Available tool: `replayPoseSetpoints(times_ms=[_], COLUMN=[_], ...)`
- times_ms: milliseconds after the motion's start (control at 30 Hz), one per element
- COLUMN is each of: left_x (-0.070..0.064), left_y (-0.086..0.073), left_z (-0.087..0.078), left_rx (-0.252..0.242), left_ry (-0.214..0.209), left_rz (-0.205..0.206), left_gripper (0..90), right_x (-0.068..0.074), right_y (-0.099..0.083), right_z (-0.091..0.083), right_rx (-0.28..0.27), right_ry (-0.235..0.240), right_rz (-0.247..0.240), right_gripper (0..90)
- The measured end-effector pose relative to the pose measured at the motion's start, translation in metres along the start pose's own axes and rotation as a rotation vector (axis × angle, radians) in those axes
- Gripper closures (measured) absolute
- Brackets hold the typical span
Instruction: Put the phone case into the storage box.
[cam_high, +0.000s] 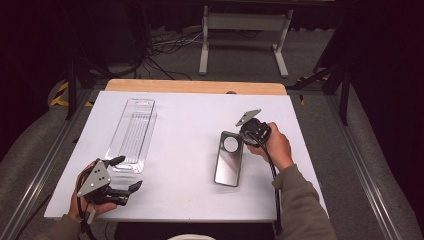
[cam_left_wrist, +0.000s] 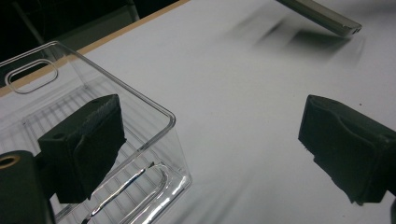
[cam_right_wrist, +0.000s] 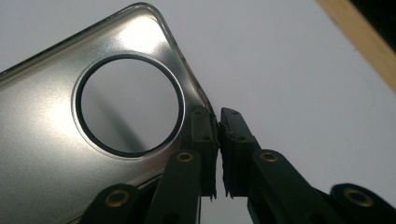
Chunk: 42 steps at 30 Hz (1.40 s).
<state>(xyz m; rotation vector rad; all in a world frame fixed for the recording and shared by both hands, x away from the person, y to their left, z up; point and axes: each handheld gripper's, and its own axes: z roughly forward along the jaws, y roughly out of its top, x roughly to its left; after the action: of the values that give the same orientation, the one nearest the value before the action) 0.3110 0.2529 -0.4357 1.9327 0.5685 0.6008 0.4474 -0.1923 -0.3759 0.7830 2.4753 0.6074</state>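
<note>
The right gripper (cam_right_wrist: 218, 140) has its fingers clenched on the rim of the metal lid (cam_high: 229, 159), whose far end looks raised off the bench (cam_high: 190, 115). The left gripper (cam_high: 122, 175) hangs released beside the clear plastic tray (cam_high: 134, 132). Lid and tray remain well apart, so any joining seems undone.

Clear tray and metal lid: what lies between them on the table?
Nothing; the high view shows bare white table between the clear tray and the metal lid.

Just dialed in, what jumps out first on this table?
A shiny metal lid with a round window lies right of centre, and the right gripper is pinched shut on its rim. On the left sits a clear plastic tray, with the left gripper open at its near end.
</note>
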Motion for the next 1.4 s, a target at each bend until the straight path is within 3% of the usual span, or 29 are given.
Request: replayPoseSetpoints(times_ms=[33, 300, 800, 967, 1067, 1200, 1267, 1400], left_x=[0.000, 0.000, 0.000, 0.001, 0.003, 0.002, 0.000, -0.003], left_y=[0.000, 0.001, 0.001, 0.004, 0.010, 0.022, 0.032, 0.044], left_z=[0.000, -0.001, -0.003, -0.004, -0.004, -0.001, 0.004, 0.014], left_rx=[0.000, -0.008, -0.009, -0.037, -0.051, -0.074, -0.084, -0.102], left_ry=[0.000, 0.011, 0.015, 0.043, 0.055, 0.051, 0.028, -0.010], left_rz=[0.000, 0.007, 0.010, -0.004, -0.015, 0.000, 0.030, 0.035], left_gripper=[7.4, 7.6, 8.3, 11.9, 12.7, 12.2, 12.1, 11.9], right_x=[0.000, 0.011, 0.021, 0.023, 0.025, 0.029, 0.033, 0.039], right_y=[0.000, -0.001, -0.004, -0.004, -0.004, -0.002, 0.000, 0.002], right_z=[0.000, -0.033, -0.061, -0.067, -0.071, -0.076, -0.078, -0.079], right_rx=[0.000, -0.157, -0.299, -0.345, -0.361, -0.380, -0.392, -0.398], right_ry=[0.000, -0.098, -0.242, -0.290, -0.298, -0.309, -0.325, -0.344], right_rz=[0.000, -0.003, -0.021, -0.023, -0.033, -0.038, -0.044, -0.067], right_gripper=[85.4, 85.4, 85.4, 85.4, 85.4, 85.3, 85.4, 85.4])
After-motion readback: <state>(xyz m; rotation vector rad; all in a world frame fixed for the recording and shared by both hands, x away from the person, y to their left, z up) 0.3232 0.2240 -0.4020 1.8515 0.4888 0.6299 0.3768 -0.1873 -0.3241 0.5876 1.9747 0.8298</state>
